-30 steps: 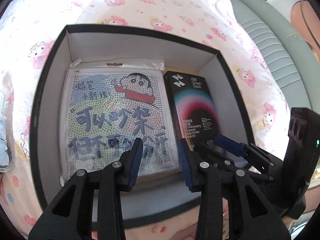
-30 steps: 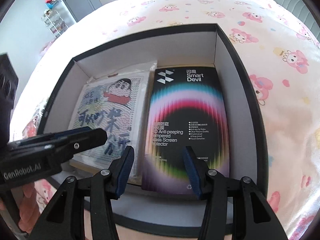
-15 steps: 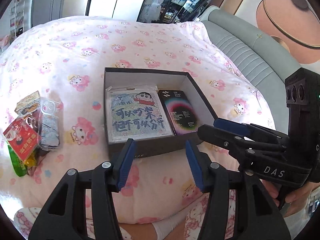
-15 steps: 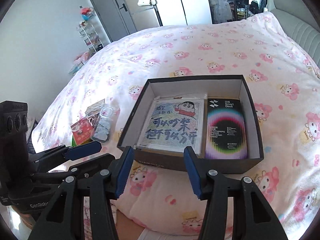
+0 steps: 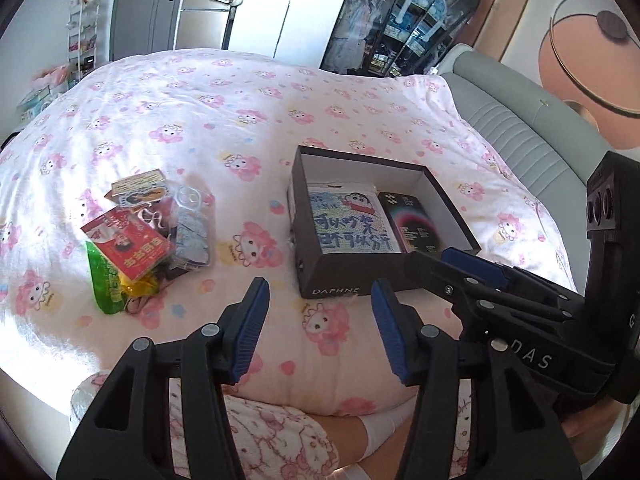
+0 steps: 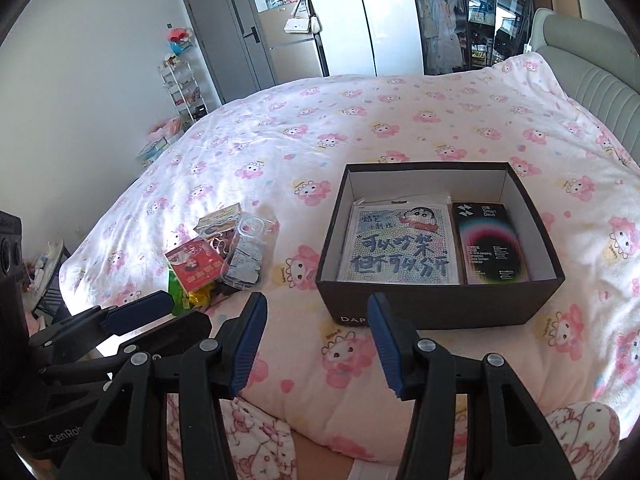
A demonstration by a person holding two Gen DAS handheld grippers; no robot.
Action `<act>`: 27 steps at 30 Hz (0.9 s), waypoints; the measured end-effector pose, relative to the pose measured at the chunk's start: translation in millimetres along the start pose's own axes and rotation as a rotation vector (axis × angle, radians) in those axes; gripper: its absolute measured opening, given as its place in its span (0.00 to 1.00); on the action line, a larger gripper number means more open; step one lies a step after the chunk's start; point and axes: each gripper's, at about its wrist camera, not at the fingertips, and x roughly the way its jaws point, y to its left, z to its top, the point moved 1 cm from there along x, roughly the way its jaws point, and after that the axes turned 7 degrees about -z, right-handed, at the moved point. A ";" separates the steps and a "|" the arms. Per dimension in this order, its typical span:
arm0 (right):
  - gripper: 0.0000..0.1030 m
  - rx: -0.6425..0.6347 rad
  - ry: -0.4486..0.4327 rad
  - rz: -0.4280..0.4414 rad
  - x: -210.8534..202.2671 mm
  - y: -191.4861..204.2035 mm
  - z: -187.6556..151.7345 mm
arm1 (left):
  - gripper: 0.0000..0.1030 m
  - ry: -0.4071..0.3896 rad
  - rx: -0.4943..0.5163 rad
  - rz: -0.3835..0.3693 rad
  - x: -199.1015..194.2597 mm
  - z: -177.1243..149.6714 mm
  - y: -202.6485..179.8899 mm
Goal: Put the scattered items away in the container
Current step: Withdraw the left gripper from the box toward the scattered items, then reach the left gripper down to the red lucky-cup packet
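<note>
left gripper [image 5: 318, 320] empty above quilt [image 5: 200, 120], jaws apart.

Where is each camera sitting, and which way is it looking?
Left wrist: on the left gripper, facing across the bed toward the box and item pile; right gripper shows.
Right wrist: on the right gripper, facing the box; left gripper shows.
Shared: box, pile, bedspread.

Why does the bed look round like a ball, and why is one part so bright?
Both wrist views use fisheye lenses, so the bed bulges and the corners go black. Sunlight washes out the quilt around the loose pile in the left view, and the pile in the right.
</note>
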 end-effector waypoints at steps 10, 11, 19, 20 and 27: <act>0.47 -0.035 0.036 0.043 24.2 50.6 -2.2 | 0.52 -0.019 -0.059 0.066 -20.2 -7.1 50.7; 0.47 -0.043 0.038 0.045 26.3 56.2 -1.1 | 0.52 -0.025 -0.074 0.068 -23.2 -8.0 56.4; 0.47 -0.119 0.053 0.084 44.4 105.8 0.8 | 0.52 -0.052 -0.151 0.125 -45.3 -17.8 102.3; 0.47 -0.128 0.060 0.090 48.0 111.0 0.1 | 0.52 -0.052 -0.159 0.136 -46.8 -19.5 107.5; 0.47 -0.208 0.110 0.123 74.8 143.5 -3.3 | 0.52 -0.058 -0.267 0.156 -47.0 -34.6 146.0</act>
